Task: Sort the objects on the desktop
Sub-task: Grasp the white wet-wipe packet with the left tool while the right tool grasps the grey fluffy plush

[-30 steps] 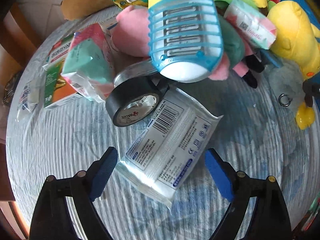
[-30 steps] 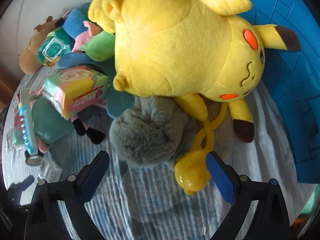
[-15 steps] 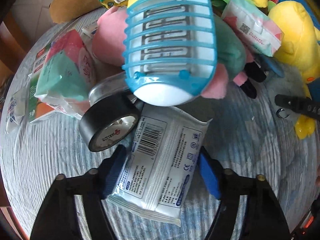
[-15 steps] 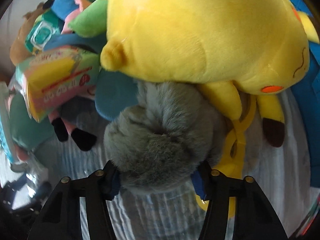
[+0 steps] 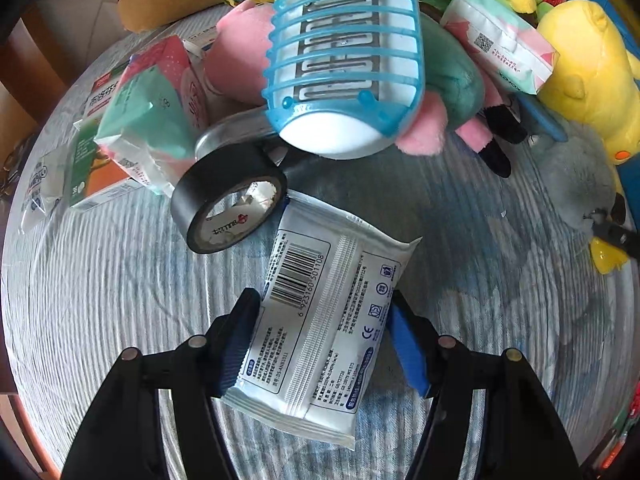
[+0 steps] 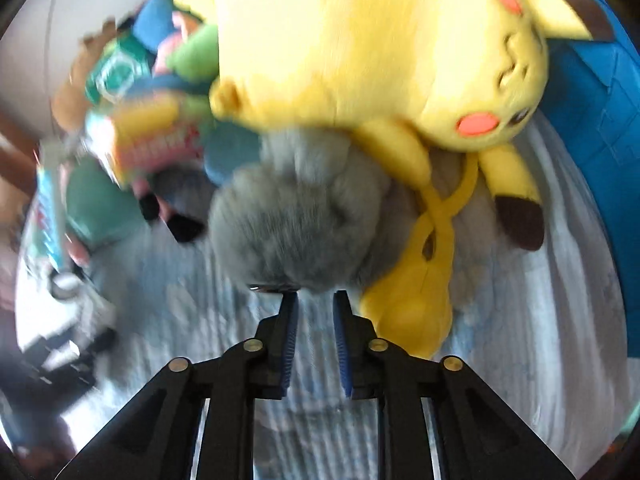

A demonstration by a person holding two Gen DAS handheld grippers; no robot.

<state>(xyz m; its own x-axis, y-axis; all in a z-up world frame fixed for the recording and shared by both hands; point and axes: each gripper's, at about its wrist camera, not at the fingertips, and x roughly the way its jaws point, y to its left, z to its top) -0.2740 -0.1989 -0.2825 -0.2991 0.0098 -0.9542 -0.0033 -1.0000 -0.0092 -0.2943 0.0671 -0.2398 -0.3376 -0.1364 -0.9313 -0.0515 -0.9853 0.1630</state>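
Observation:
In the left wrist view my left gripper [image 5: 320,320] is shut on a white wipes pack [image 5: 320,320] with a barcode, its blue pads pressed on both long sides. A black tape roll [image 5: 230,200] lies just beyond it, under a blue and white caged lamp [image 5: 344,68]. In the blurred right wrist view my right gripper [image 6: 314,300] is shut on the near edge of a grey fluffy ball [image 6: 296,224], which lies against a yellow plush [image 6: 360,52] with a yellow strap [image 6: 424,264].
Tissue packs [image 5: 156,120], a green and orange box [image 5: 96,168], pink and green plush toys [image 5: 440,80] and the yellow plush [image 5: 588,80] crowd the far side of the striped cloth [image 5: 100,300]. A blue bin [image 6: 592,128] stands at the right.
My left gripper moved forward and closed on the wipes pack. My right gripper moved onto the grey ball, closed on its edge and drew back a little.

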